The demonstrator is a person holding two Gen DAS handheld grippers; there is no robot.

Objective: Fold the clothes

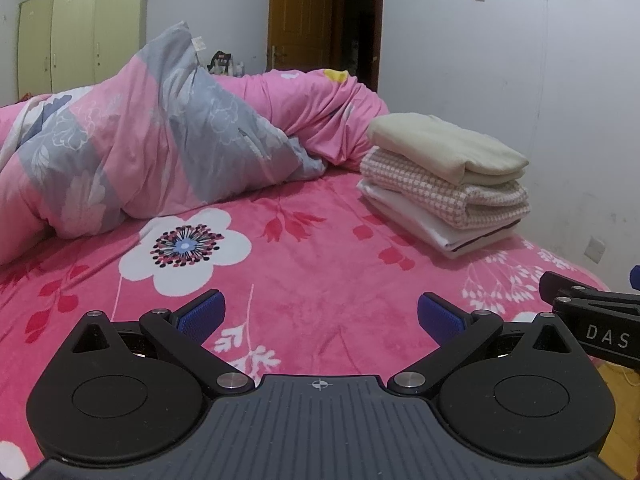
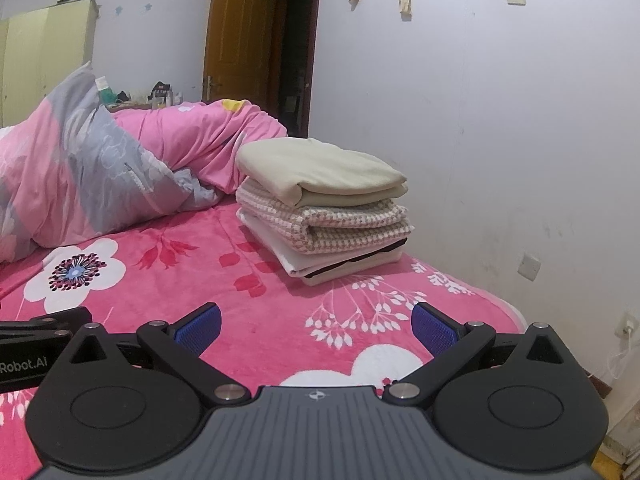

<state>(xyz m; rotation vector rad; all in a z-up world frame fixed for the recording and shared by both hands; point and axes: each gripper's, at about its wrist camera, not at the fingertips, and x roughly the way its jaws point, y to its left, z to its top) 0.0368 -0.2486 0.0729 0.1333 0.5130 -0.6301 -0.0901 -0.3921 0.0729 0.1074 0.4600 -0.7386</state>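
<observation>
A stack of three folded clothes (image 1: 444,184) (image 2: 324,204) rests on the pink flowered bed sheet (image 1: 312,280) (image 2: 256,292) near the wall: a cream piece on top, a pink-and-white checked one in the middle, a white one at the bottom. My left gripper (image 1: 320,316) hovers open above the sheet, well short of the stack, with nothing between its blue pads (image 1: 202,316). My right gripper (image 2: 316,326) is open too and holds nothing. Each gripper's black body shows at the edge of the other's view.
A bunched pink and grey quilt (image 1: 132,152) (image 2: 80,172) lies across the far left of the bed. A white wall (image 2: 500,140) runs close along the right side, with a brown door (image 2: 240,36) behind. Yellow-green wardrobes (image 1: 80,32) stand at the back left.
</observation>
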